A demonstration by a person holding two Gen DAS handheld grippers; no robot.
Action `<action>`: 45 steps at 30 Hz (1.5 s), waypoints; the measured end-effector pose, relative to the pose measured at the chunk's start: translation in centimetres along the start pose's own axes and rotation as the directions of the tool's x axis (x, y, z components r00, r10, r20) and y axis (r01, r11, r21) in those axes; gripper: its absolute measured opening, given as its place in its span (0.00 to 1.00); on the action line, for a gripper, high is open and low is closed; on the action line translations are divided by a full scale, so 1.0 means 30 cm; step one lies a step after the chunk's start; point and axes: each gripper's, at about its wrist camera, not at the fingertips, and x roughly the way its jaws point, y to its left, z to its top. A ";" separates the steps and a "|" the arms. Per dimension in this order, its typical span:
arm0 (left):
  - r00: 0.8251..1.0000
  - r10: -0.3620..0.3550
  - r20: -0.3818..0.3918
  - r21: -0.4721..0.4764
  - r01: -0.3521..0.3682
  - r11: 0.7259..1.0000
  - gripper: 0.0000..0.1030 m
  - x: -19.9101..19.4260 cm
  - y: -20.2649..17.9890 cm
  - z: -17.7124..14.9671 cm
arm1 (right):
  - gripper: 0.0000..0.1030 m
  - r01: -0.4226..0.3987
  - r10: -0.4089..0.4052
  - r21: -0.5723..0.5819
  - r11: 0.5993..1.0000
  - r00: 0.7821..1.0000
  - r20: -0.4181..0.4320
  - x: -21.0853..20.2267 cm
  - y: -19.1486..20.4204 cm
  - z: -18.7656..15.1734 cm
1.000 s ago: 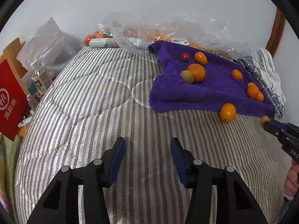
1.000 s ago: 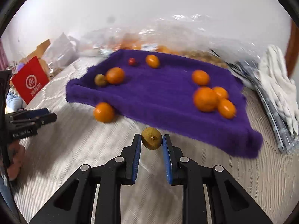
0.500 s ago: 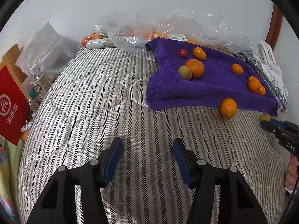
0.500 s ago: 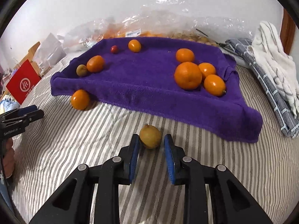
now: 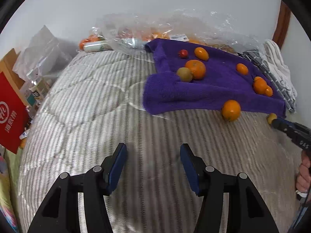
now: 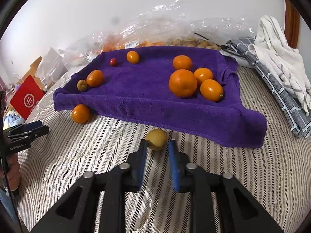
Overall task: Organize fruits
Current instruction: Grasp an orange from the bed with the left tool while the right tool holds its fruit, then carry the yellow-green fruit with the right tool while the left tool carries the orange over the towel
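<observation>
A purple towel (image 6: 136, 89) lies on the striped bed cover and carries several oranges, among them a large orange (image 6: 182, 83), plus a small green-brown fruit (image 6: 82, 85) and a tiny red one (image 6: 113, 62). One orange (image 6: 80, 114) sits on the bed against the towel's front left edge. My right gripper (image 6: 157, 145) has its jaws opening. A yellow-brown fruit (image 6: 156, 138) rests on the bed at its fingertips, with a gap on the right side. My left gripper (image 5: 153, 155) is open over bare bed cover, with nothing between its fingers.
Clear plastic bags (image 6: 155, 36) of fruit lie behind the towel by the wall. A grey checked cloth (image 6: 287, 101) and a white towel (image 6: 276, 58) lie at the right. A red bag (image 6: 27, 99) and clutter stand off the bed's left side.
My right gripper came down in front of the towel, set the yellow-brown fruit on the bed and its jaws spread apart. My left gripper's jaws widened a little.
</observation>
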 end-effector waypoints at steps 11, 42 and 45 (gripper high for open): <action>0.989 -0.145 -0.023 0.069 0.146 0.987 0.53 0.002 -0.204 0.072 | 0.23 -0.009 0.008 0.029 1.000 1.000 0.026 0.011 0.018 0.015; 0.949 -0.208 0.239 -0.038 0.223 0.974 0.29 -0.029 -0.190 0.136 | 0.23 -0.004 -0.010 0.134 0.991 0.994 0.108 -0.050 -0.064 -0.019; 0.950 -0.150 0.274 -0.083 0.178 0.980 0.29 -0.039 -0.144 0.142 | 0.23 -0.009 -0.006 0.133 0.991 0.993 0.115 -0.053 -0.061 -0.020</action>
